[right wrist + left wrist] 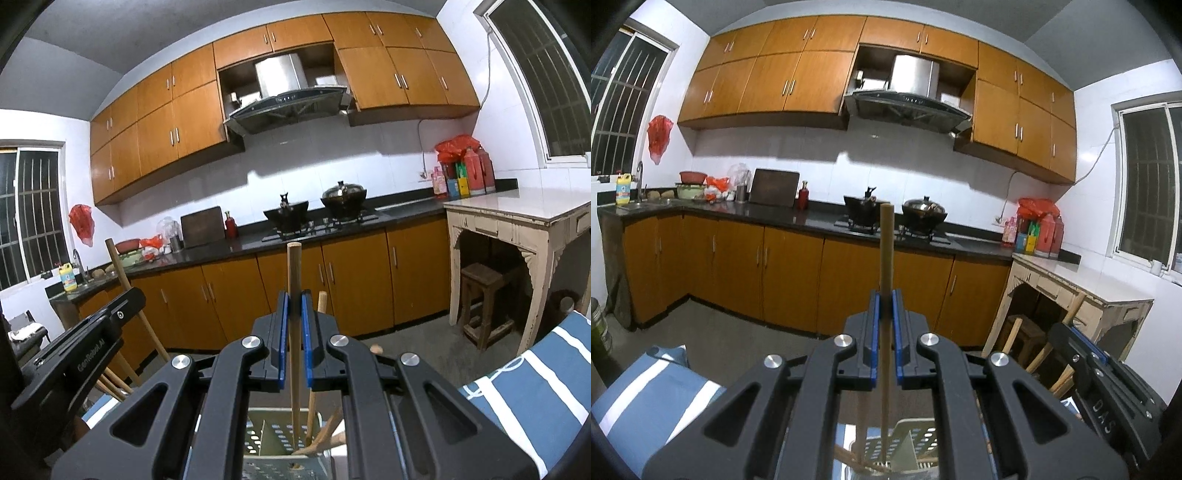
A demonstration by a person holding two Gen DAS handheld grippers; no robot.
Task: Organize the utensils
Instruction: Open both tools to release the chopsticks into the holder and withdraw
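Utensils, all wooden sticks, are partly sorted: several already stand in the perforated holder [288, 443] below both grippers. Left gripper [885, 299] is clamped on one upright stick [886, 251]; right gripper [294, 301] is clamped on another [294, 280], both poised over the holder, seemingly not yet released.

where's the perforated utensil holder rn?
Bottom centre of both wrist views: the utensil holder sits directly below the right gripper, whose wooden stick drops into it beside other wooden handles.
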